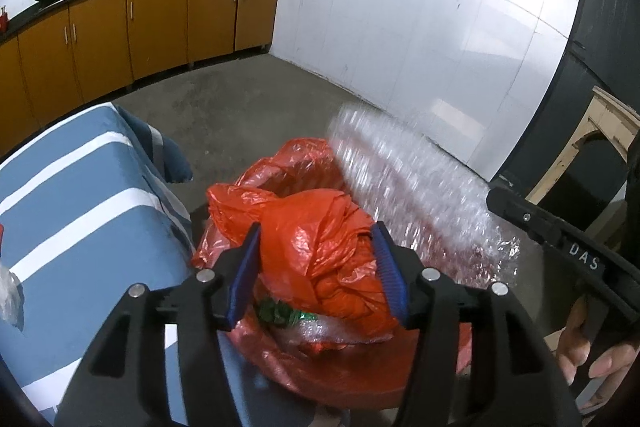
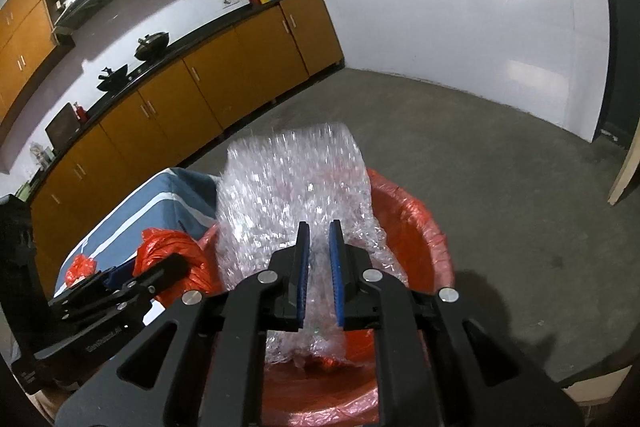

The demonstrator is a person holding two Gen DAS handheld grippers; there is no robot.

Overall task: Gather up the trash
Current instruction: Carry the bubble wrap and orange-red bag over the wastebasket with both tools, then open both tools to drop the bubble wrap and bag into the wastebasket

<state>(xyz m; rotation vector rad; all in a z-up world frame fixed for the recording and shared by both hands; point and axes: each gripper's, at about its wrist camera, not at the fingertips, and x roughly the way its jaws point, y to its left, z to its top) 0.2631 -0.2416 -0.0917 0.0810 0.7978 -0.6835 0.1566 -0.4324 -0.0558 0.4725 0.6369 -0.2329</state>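
- two loads are over the bin (image 2: pixel 420 227) at once, one per hand, both aimed at its open mouth, so this looks like the drop-in step of the trash collection
- the left gripper (image 1: pixel 316 231) has its fingers spread wide around a crumpled red bag (image 1: pixel 320 247); the wad fills the gap and touches both blue pads, so it is gripped across its bulk rather than by a corner, likely to keep it balled up
- the right gripper (image 2: pixel 320 225) has its fingers close together, pinching the near edge of a sheet of bubble wrap (image 2: pixel 288 179); held by the edge, the sheet stands up and forward over the bin's far side, blurred
- the bin stands on the floor just beside the table (image 1: pixel 80 187) with its blue striped cloth, and its red liner is folded over the rim to keep the mouth open
- a green wrapper (image 1: pixel 280 315) and some clear film already lie inside, below the red wad
- both loads are light and springy, so i judge they may catch on the rim or spring back out unless pushed down
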